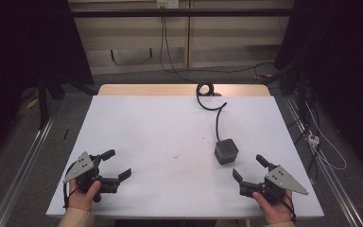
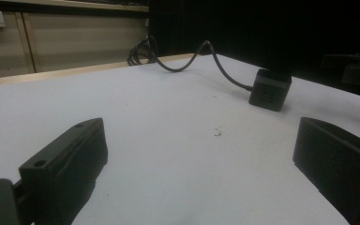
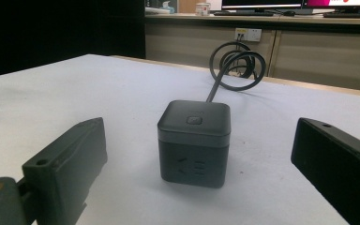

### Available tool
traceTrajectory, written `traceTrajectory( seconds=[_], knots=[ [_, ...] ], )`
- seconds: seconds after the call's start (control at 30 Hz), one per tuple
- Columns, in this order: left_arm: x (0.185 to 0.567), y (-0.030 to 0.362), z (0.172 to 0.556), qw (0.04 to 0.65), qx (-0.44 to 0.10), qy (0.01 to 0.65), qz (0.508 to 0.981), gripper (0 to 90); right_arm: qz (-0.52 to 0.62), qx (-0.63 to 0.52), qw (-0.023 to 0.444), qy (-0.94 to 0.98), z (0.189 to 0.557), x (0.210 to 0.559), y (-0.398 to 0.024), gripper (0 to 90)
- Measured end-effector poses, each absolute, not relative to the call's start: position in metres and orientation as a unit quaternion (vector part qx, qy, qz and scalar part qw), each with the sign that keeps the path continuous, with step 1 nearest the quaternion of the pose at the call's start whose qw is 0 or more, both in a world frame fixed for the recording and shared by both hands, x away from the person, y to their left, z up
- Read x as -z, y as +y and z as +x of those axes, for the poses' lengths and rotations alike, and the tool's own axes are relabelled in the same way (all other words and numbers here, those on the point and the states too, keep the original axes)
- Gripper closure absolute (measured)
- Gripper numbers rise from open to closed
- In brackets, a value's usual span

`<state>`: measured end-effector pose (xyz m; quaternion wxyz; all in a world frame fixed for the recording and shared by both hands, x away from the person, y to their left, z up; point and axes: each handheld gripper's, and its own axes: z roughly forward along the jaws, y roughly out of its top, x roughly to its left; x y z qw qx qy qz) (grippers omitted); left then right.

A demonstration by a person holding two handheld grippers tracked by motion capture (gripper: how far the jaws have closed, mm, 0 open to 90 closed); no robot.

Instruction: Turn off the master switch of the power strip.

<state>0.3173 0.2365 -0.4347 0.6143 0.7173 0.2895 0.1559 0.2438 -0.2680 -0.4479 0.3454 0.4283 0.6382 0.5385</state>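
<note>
Nearest the camera, at the desk's (image 1: 170, 127) near edge, two hands hold the grippers. The left gripper (image 1: 116, 164) sits by the near left corner, its matte black jaws spread wide with nothing between them, a flat grey three-cornered plate on top. The right gripper (image 1: 249, 167) sits by the near right corner, its blocky jaws likewise wide apart and empty, pointing toward the cube.

The desk is a broad, smooth white rectangle with a pale wood strip along its far edge and a few faint dark specks near the middle.

A thick black rubbery cable (image 1: 216, 109) loops in a coil at the far edge and curves down to a dark grey plastic cube socket (image 1: 226, 151), right of centre. The cube (image 3: 193, 140) has rounded corners, a small square button on top and outlet slots in its side.
</note>
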Motion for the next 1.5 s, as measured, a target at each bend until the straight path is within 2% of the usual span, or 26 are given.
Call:
traceTrajectory(
  seconds=[0.37, 0.57, 0.97, 1.23, 1.5],
  knots=[
    [0.434, 0.238, 0.317, 0.614, -0.16, 0.289, 0.717, 2.9, 0.43, -0.534, 0.346, 0.64, 0.245, 0.445, -0.267, 4.4],
    [0.434, 0.237, 0.318, 0.616, -0.157, 0.289, 0.716, 2.9, 0.433, -0.528, 0.349, 0.642, 0.248, 0.442, -0.268, 8.6],
    [0.434, 0.236, 0.317, 0.617, -0.158, 0.286, 0.716, 2.9, 0.44, -0.53, 0.336, 0.643, 0.254, 0.433, -0.272, 28.1],
    [0.435, 0.236, 0.316, 0.614, -0.16, 0.284, 0.719, 2.9, 0.451, -0.528, 0.304, 0.653, 0.257, 0.428, -0.274, 51.8],
    [0.436, 0.235, 0.317, 0.617, -0.157, 0.284, 0.717, 2.9, 0.454, -0.523, 0.281, 0.664, 0.265, 0.423, -0.272, 69.9]
  ],
)
